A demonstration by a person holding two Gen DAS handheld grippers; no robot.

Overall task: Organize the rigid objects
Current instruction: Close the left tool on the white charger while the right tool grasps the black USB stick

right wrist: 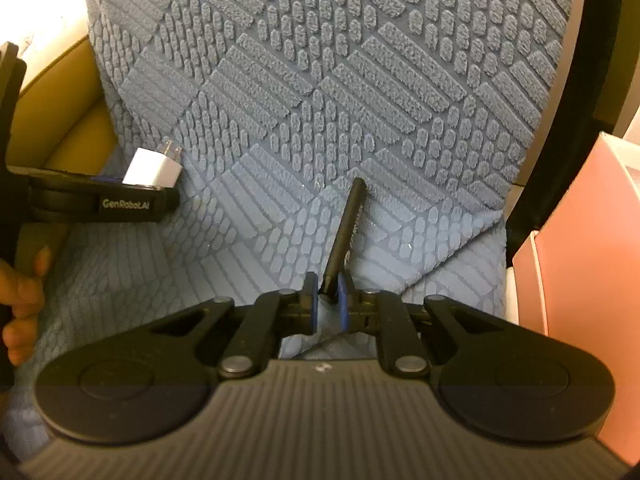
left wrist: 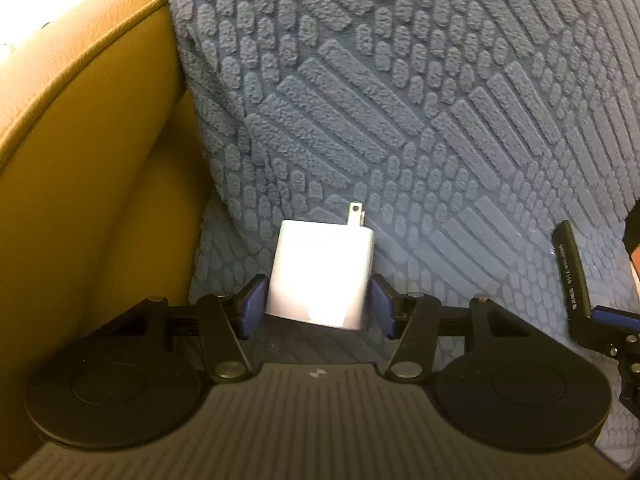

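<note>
Tongs first: our left gripper (left wrist: 318,304) had its blue pads (left wrist: 252,300) around the white charger (left wrist: 320,272), seemingly touching its flat sides, while our right gripper (right wrist: 328,300) was pinched tight on the near end of the black pen (right wrist: 344,232). Both things lay on the ribbed blue blanket (left wrist: 400,80), draped over a tan seat (left wrist: 80,160), with a pink box (right wrist: 580,240) off to the right. We judged both light, stiff and smooth, the charger best taken across its flat sides, clear of the prongs.
</note>
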